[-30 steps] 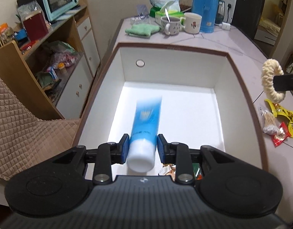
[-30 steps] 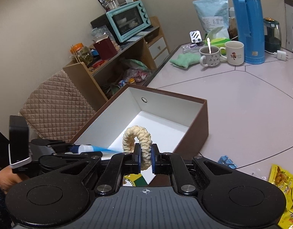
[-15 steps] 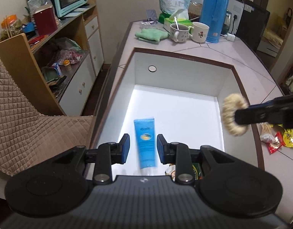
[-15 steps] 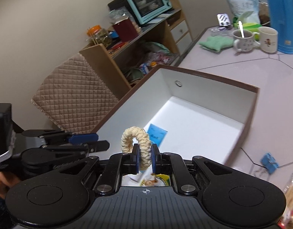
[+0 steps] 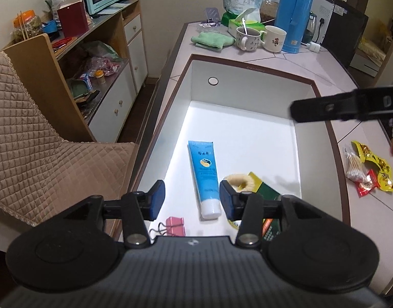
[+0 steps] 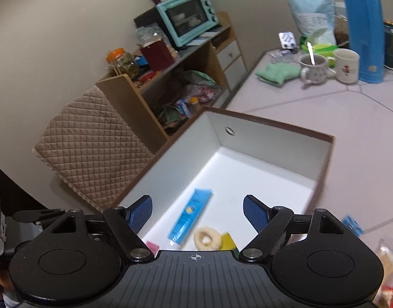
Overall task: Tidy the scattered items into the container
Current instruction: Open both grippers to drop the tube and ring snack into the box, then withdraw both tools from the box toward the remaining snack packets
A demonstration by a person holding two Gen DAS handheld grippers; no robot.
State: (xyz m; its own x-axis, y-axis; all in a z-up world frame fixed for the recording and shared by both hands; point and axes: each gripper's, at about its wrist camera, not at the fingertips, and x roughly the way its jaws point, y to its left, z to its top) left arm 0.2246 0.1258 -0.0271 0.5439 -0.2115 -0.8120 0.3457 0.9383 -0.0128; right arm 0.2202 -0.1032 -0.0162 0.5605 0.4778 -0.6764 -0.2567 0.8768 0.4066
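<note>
A brown box with white inside (image 5: 250, 70) (image 6: 278, 125) stands on the counter. In it lie a blue tube (image 5: 204, 174) (image 6: 190, 218), a cream rope ring (image 5: 238, 181) (image 6: 208, 237), a green-yellow packet (image 5: 266, 192) and a pink binder clip (image 5: 174, 225). My left gripper (image 5: 192, 200) is open and empty above the box's near end. My right gripper (image 6: 197, 213) is open and empty above the box; one of its fingers (image 5: 324, 107) shows over the box's right wall in the left wrist view.
On the counter right of the box lie cotton swabs (image 5: 354, 164) and yellow and red snack packets (image 5: 375, 164). A small blue clip (image 6: 351, 224) lies by the box. Two mugs (image 5: 249, 38), a green cloth (image 5: 211, 39) and a blue thermos (image 5: 295, 12) stand at the back.
My left gripper opened and dropped the blue tube into the box. My right gripper carried the rope ring over the box, opened, and the ring now lies inside. Both grippers rose.
</note>
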